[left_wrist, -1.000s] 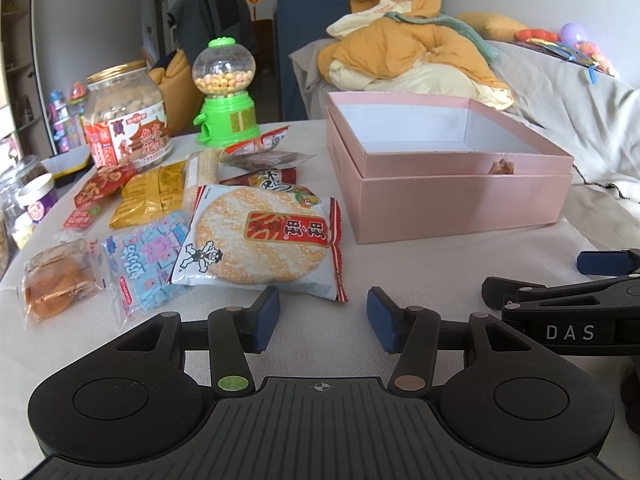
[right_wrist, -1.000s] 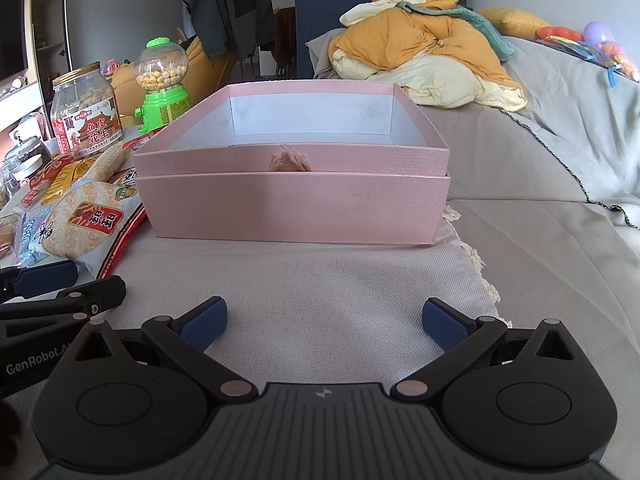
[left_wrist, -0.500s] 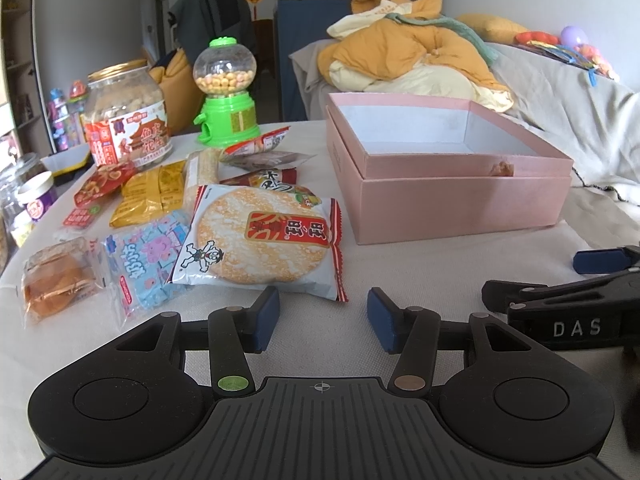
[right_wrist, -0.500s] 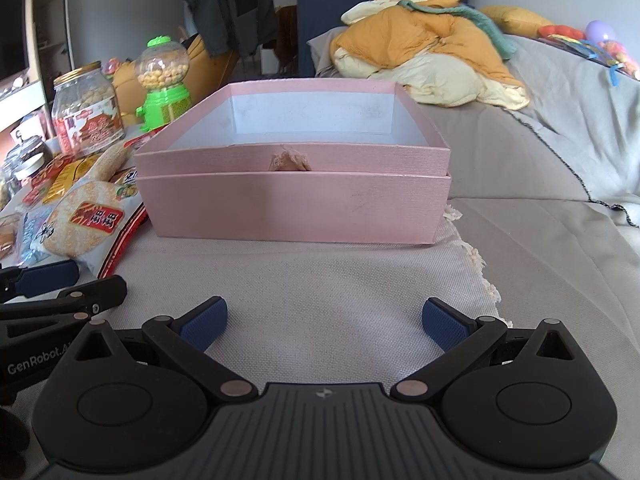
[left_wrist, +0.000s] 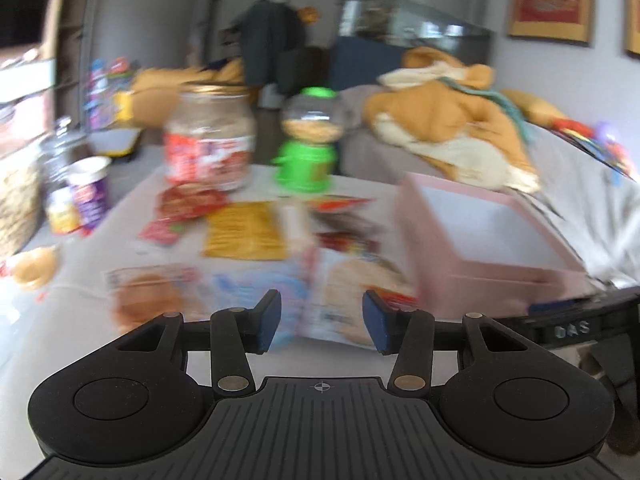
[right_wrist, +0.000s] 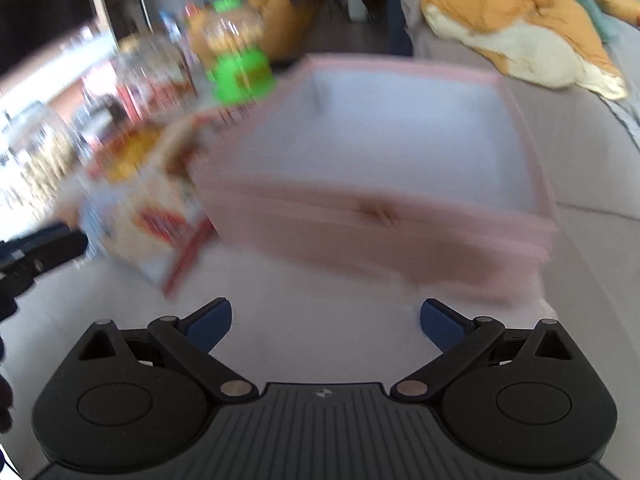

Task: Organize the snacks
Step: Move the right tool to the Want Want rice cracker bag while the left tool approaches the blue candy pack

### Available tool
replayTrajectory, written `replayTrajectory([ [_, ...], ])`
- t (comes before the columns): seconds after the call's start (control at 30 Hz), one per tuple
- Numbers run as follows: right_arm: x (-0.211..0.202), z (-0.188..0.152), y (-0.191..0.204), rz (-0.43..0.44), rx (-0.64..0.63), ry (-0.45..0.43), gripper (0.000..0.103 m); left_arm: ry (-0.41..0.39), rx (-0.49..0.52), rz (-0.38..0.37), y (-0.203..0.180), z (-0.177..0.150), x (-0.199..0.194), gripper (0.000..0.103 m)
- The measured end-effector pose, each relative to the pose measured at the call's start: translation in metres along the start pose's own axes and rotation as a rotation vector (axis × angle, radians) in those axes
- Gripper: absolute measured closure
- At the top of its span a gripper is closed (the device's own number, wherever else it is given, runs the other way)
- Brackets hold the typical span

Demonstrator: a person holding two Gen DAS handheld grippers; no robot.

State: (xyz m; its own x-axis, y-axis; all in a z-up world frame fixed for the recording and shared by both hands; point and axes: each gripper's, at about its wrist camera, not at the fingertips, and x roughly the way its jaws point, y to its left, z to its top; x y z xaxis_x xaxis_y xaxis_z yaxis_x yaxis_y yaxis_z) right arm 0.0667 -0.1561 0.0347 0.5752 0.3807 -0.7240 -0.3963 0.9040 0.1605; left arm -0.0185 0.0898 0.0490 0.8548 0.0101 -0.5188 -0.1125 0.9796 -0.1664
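Left wrist view is smeared with motion blur, where half a second ago it was sharp, so I judge that I have just started lifting and swinging both tools. My left gripper (left_wrist: 322, 322) has its blue pads (left_wrist: 269, 321) a moderate gap apart, holding nothing, about as they were before. Straight ahead of it and a little lower lies the round rice cracker pack (left_wrist: 352, 296), with the pale blue candy bag (left_wrist: 248, 286) just to its left. Earlier those packs sat higher in the frame with bare cloth between them and the pads; now they sit between the pads, so the tool has closed in over them. The pink box (left_wrist: 484, 256), which was ahead and to the right, has slid further right. The nut jar (left_wrist: 210, 146) and green candy dispenser (left_wrist: 306, 148) stand well beyond the packs.

Right wrist view is blurred too and tilted. My right gripper (right_wrist: 326, 326) is spread wide and empty, unchanged in width. The box (right_wrist: 372, 216) fills the space ahead, seen from higher than before, its white floor showing and, as far as the blur allows, bare. The cracker pack (right_wrist: 156, 216) lies ahead to the left, touching the box's left corner.

No snack is in the box yet, in my judgement. The left tool looks set for the first pick, likely the cracker pack.
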Motion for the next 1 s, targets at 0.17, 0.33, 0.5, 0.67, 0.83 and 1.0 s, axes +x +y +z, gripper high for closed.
replayTrajectory([
  [0.17, 0.032, 0.025, 0.030, 0.094, -0.035, 0.043, 0.001, -0.002, 0.041, 0.043, 0.022, 0.006, 0.002, 0.052],
  [0.33, 0.059, 0.044, 0.071, 0.171, -0.056, 0.073, 0.001, 0.024, 0.064, 0.105, 0.042, 0.007, 0.006, 0.053],
  [0.5, 0.084, 0.048, 0.113, 0.128, -0.160, 0.092, 0.000, 0.047, 0.035, 0.037, 0.064, 0.012, 0.012, 0.053],
  [0.67, 0.074, 0.050, 0.085, 0.201, -0.214, 0.124, 0.014, 0.073, 0.104, -0.025, 0.057, 0.018, 0.027, 0.053],
  [0.83, 0.052, 0.035, 0.052, 0.194, -0.245, 0.120, 0.020, 0.090, 0.202, -0.032, 0.053, 0.029, 0.052, 0.053],
  [1.0, 0.034, 0.021, 0.034, 0.171, -0.265, 0.093, 0.021, 0.240, 0.297, -0.140, 0.044, 0.024, 0.058, 0.052],
])
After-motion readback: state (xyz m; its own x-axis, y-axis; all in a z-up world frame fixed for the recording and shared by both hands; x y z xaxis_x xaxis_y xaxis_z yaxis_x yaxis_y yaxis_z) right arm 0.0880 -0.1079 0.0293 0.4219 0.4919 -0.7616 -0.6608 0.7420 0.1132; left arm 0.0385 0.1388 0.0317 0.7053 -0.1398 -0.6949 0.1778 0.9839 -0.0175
